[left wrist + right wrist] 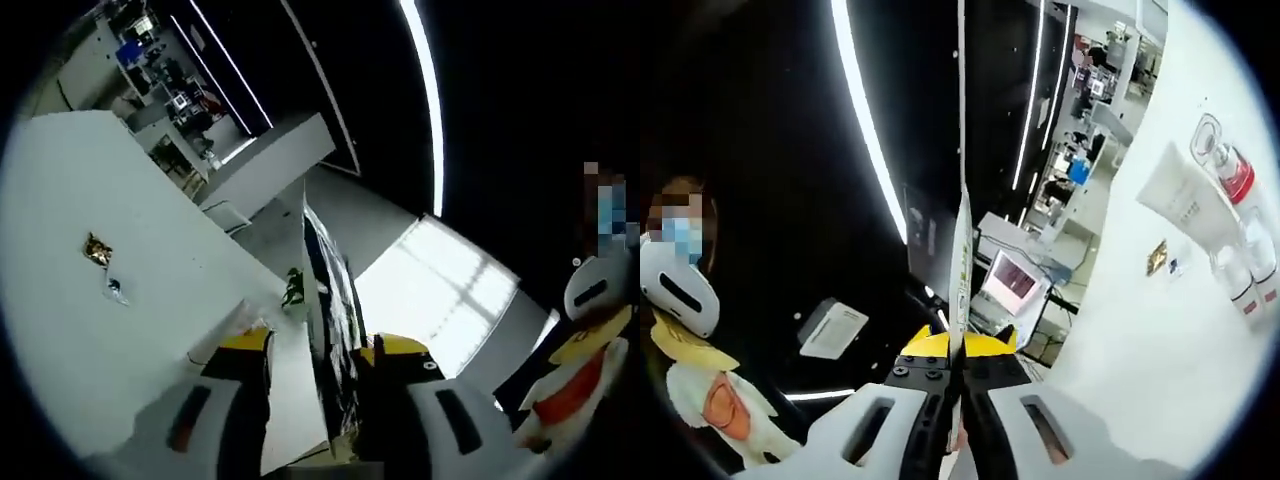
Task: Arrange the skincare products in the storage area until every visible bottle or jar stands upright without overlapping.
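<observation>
Several skincare products sit at the right of the right gripper view on a white table [1140, 380]: one white tube [1185, 205], one red-collared bottle [1232, 172] and small clear bottles [1243, 285]. We cannot tell which stand upright.

We judge the tube soft and light, best taken at mid-body. The bottles look hard, slick and breakable; grip them below the collar.

The right gripper [962, 352] is pressed together on a thin white sheet [961, 250]. The left gripper [322, 345] has its jaws apart astride a white panel [290, 400]; contact is unclear.
</observation>
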Tool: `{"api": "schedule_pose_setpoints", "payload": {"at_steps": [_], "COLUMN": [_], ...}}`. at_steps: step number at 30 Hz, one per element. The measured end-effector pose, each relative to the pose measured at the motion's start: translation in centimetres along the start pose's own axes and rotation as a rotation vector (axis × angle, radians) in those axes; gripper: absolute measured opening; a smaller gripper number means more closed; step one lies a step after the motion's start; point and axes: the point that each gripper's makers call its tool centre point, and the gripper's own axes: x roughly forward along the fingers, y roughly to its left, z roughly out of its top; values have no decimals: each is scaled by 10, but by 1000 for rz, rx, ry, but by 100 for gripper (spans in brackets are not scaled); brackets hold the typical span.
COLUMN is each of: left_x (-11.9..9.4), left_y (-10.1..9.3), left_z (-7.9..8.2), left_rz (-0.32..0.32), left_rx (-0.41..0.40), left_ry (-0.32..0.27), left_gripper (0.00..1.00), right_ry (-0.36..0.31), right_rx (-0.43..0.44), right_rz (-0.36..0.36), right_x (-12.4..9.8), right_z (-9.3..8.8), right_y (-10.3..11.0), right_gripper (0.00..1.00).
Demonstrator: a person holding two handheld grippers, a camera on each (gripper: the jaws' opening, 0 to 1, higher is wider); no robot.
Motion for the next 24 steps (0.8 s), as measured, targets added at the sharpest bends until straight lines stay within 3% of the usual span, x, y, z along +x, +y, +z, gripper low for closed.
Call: {"api": "schedule_pose_setpoints", "payload": {"at_steps": [2,4,9,12,19,22,24], "left_x": [-3,-4,-7,-8,-13,-16,-16], "left_y": [0,1,3,-2,-18,-8,-1], "left_z": [-5,-4,-7,-9,-1,-4,-9], "left_rz": [21,43,58,50,-39,5,51], "left_rx": [44,54,34,-36,-205,-194,-141], "left_ry": [36,29,35,21,-115,-122,-100], "left_gripper": [19,9,5,0,0,0,2], "right_ry": [15,23,40,47,44,48,57], "right_rx": [13,16,13,8,4,15,25], "right_rz": [-6,-7,-18,-35,-23,-40,-40], "right_x": [-1,-3,-6,-9,-8,-7,-9], "right_z": [-3,-4,-8,-10,-10,-12,-13], "right_y": [-2,-2,-4,-6,6,7,7], "right_gripper": [1,1,1,1,1,1,1]}}
